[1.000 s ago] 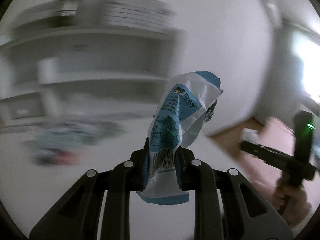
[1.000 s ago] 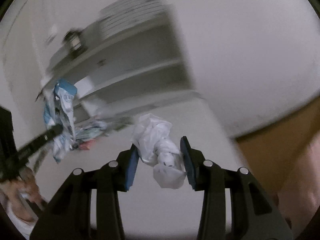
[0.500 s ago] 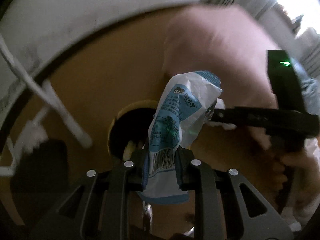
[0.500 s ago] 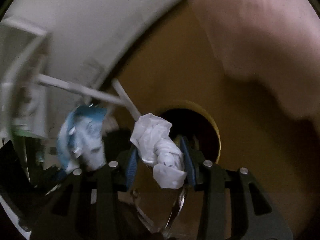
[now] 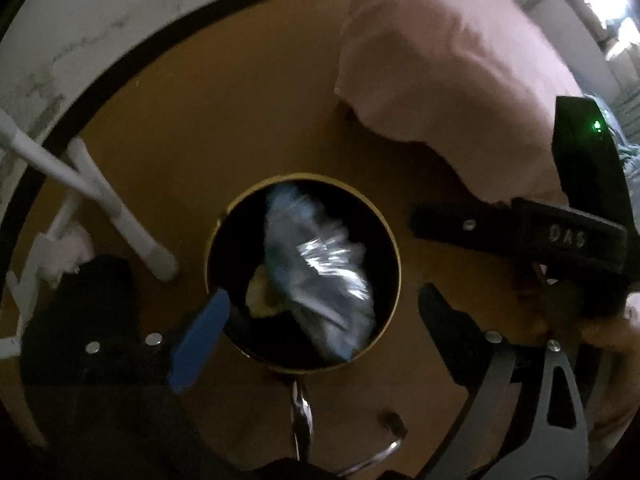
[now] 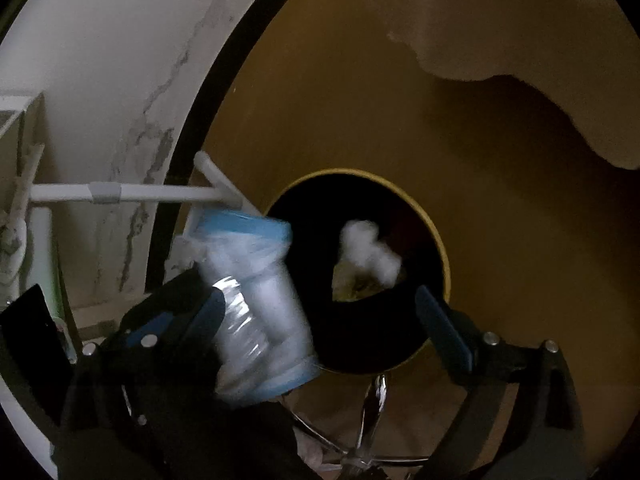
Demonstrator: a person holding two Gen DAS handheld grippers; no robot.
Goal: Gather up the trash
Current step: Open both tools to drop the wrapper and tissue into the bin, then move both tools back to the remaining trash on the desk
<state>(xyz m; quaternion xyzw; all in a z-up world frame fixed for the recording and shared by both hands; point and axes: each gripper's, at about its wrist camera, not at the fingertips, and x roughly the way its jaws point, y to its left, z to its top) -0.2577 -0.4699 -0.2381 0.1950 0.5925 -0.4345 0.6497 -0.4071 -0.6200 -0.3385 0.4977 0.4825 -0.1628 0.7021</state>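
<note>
Both tongs released since earlier: blue wrapper [image 5: 316, 276], white tissue [image 6: 370, 250] blurred, dropping into bin [image 5: 394, 256]; jaws wide.

We count one round bin [image 5: 394, 256] with a yellow rim on the brown floor. We see two pieces of trash in the air over its mouth: one blue and silver snack wrapper [image 5: 320, 276] and one white crumpled tissue [image 6: 370, 250]. Something yellowish [image 6: 352, 286] lies inside the bin. We count two grippers, the left gripper [image 5: 320, 312] and the right gripper [image 6: 320, 320].
</note>
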